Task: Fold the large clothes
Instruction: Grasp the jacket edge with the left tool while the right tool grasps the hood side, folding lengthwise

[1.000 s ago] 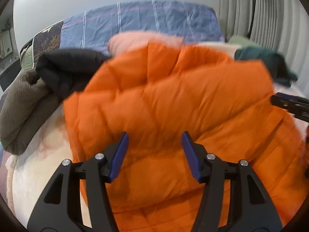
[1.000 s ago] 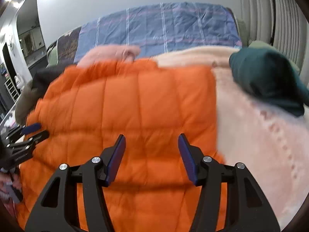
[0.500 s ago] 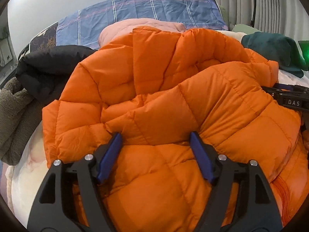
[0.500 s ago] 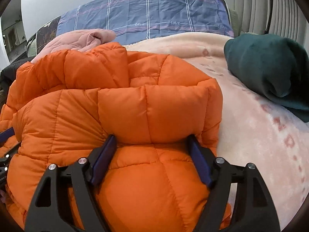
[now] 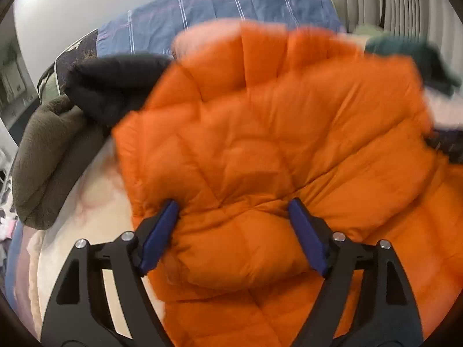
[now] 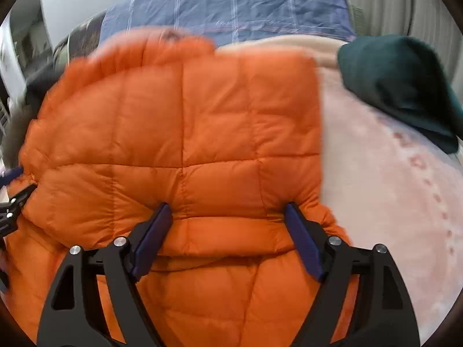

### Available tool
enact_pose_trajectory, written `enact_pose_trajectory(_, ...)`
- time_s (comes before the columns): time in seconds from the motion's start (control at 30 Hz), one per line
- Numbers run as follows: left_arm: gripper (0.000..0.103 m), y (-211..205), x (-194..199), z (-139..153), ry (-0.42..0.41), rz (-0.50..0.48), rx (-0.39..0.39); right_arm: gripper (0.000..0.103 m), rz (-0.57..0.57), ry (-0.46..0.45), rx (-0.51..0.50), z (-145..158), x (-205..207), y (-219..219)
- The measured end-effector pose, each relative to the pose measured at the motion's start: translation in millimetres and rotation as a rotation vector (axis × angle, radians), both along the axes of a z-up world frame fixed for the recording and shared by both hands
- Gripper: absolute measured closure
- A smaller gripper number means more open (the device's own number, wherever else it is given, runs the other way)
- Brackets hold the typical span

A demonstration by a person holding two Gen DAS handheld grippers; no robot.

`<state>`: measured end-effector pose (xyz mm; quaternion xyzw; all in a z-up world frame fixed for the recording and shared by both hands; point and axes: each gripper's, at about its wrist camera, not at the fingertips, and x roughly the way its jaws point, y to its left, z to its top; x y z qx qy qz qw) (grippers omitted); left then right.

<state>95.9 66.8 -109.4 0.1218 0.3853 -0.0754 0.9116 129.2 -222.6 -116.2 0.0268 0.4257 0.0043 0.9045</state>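
An orange quilted puffer jacket [image 5: 275, 144] lies on the bed and fills both views; it also shows in the right wrist view [image 6: 188, 133]. My left gripper [image 5: 234, 231] is open, jaws wide, with a bulge of the jacket's near edge between the blue pads. My right gripper [image 6: 228, 231] is open the same way over the jacket's near right edge. The left gripper's tip shows at the left edge of the right wrist view [image 6: 11, 202]. Both views are motion-blurred.
A cream-pink blanket [image 6: 390, 202] covers the bed. A dark green garment [image 6: 399, 86] lies at the right. Black [image 5: 115, 86] and olive-brown [image 5: 49, 156] garments are piled at the left. A blue plaid pillow [image 6: 231, 8] stands at the back.
Half a second ago the jacket was bunched up in a high fold between the jaws. Now it lies flatter and more spread out, and both grippers have pulled back a little, still open.
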Motion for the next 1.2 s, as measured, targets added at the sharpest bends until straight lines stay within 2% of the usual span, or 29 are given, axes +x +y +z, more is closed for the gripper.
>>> enact_pose_trajectory(0.07,0.023,1,-11,12,-0.025,0.015,-0.001,0.022,-0.029,-0.016,0.024,14,-7,-3)
enact_pose_trajectory(0.13,0.021,7,-30,30,-0.071,-0.016,-0.031,0.022,-0.006,-0.053,0.081,33,-25,-11)
enact_pose_trajectory(0.23,0.016,24,-56,46,-0.108,-0.012,-0.050,0.022,-0.002,-0.108,0.065,50,-53,-24)
enact_pose_trajectory(0.27,0.016,35,-66,46,-0.099,-0.014,-0.081,0.022,-0.011,-0.122,0.071,54,-67,-34)
enact_pose_trajectory(0.37,0.016,59,-86,34,-0.025,-0.012,-0.155,0.025,-0.038,-0.099,0.144,45,-97,-62)
enact_pose_trajectory(0.4,0.016,66,-93,27,0.005,-0.017,-0.173,0.032,-0.041,-0.083,0.169,40,-103,-67)
enact_pose_trajectory(0.5,0.017,74,-116,11,0.056,-0.036,-0.198,0.042,-0.033,-0.021,0.238,22,-129,-79)
enact_pose_trajectory(0.6,0.017,76,-134,-5,0.114,-0.087,-0.272,0.044,-0.027,0.002,0.290,7,-149,-81)
enact_pose_trajectory(0.67,0.017,72,-147,-13,0.141,-0.115,-0.291,0.044,-0.028,0.001,0.312,3,-160,-81)
enact_pose_trajectory(0.77,0.017,69,-166,-18,0.138,-0.129,-0.298,0.044,-0.022,-0.004,0.336,3,-174,-81)
enact_pose_trajectory(0.87,0.018,74,-178,-18,0.145,-0.120,-0.352,0.044,-0.012,-0.007,0.357,2,-192,-84)
enact_pose_trajectory(1.0,0.020,81,-200,-17,0.156,-0.138,-0.427,0.053,0.005,-0.012,0.376,2,-214,-83)
enact_pose_trajectory(1.2,0.021,78,-244,-14,0.167,-0.160,-0.435,0.054,0.030,-0.018,0.427,5,-262,-90)
